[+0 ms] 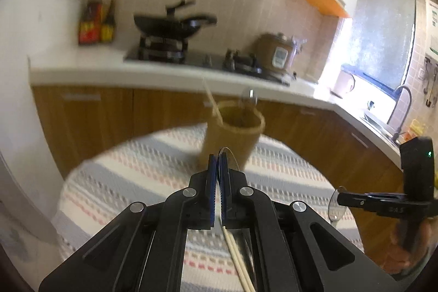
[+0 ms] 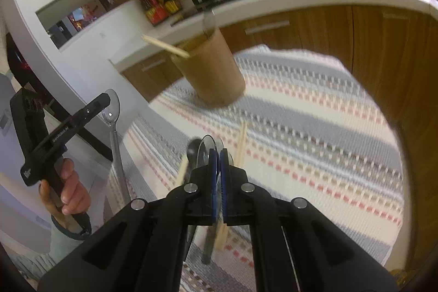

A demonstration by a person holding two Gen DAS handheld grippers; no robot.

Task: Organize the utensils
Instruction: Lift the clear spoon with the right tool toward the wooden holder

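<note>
Above the striped desk (image 1: 153,155) in the left wrist view, the left gripper (image 1: 219,163) has its jaws clamped on a spoon (image 1: 232,155), and the holder (image 1: 232,133) stands just ahead. In the right wrist view, the right gripper (image 2: 216,158) grips another spoon (image 2: 204,148), while chopsticks (image 2: 241,141) lie below. Both spoons appear mid-carry; next, each bowl must clear the holder's rim before release.
</note>
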